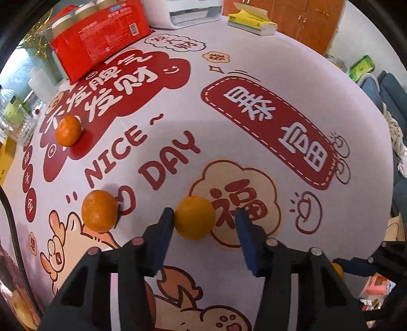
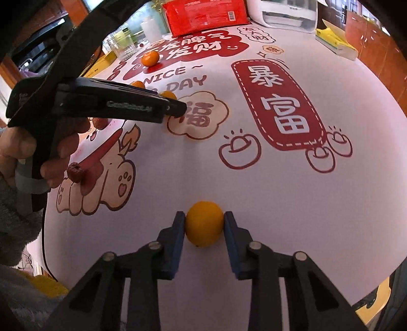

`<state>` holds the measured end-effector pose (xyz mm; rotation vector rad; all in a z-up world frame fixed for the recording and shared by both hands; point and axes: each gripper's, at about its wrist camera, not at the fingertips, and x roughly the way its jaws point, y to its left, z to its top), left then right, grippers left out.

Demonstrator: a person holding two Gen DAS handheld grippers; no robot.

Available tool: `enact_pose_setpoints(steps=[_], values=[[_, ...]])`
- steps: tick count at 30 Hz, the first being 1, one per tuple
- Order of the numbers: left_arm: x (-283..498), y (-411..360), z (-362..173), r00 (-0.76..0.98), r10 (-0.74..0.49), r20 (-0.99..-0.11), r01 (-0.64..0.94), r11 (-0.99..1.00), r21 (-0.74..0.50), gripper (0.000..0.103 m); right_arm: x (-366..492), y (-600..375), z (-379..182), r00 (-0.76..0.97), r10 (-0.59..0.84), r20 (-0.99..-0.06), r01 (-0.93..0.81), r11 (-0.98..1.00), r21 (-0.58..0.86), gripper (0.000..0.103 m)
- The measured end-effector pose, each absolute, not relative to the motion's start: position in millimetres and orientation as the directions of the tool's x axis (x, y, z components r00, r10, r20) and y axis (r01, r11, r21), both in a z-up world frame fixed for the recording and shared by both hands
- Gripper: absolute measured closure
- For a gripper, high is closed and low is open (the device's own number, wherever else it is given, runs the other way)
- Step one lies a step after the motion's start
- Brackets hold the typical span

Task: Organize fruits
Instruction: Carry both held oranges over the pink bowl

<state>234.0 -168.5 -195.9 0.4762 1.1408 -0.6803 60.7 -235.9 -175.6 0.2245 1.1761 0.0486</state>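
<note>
In the left wrist view my left gripper [image 1: 204,216] is open around an orange [image 1: 194,217] on the printed tablecloth; its left pad touches the fruit and the right pad stands apart. A second orange [image 1: 99,211] lies to its left and a third [image 1: 68,130] farther back left. In the right wrist view my right gripper [image 2: 204,224] is shut on a yellow-orange fruit [image 2: 204,223] resting on the cloth, both pads against its sides. The left gripper [image 2: 175,108] shows there from the side, with oranges [image 2: 150,58] beyond it.
A red snack pack [image 1: 101,35], a white appliance [image 1: 193,11] and a tissue box [image 1: 251,21] stand at the table's back. Glass jars [image 2: 122,45] stand at the back left. Two red dates [image 2: 75,172] lie on the cloth near the left hand.
</note>
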Motion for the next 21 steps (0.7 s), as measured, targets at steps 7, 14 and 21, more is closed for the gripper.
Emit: enact_pose_setpoints(steps=[7,14,21], values=[[243.5,-157.3,-193.3,0.251,-0.266,-0.93,0.664,0.747,-0.034,0.074,64.7,-239.6,-174.4,0.384,0.144,-0.912,0.077,0.979,0.187,0.074],[235.4,-134.4,-174.2,0.266,-0.281,-0.922,0.621,0.782,-0.059,0.074,73.9,-236.7,-163.3,0.394,0.132,-0.91,0.053,0.985,0.166,0.074],[220.9,-83.4,-132.9,0.311,-0.294,-0.904,0.568,0.82,-0.071,0.074,95.8,-210.0,-142.1,0.419,0.148,-0.896,-0.025,0.988,0.152,0.074]])
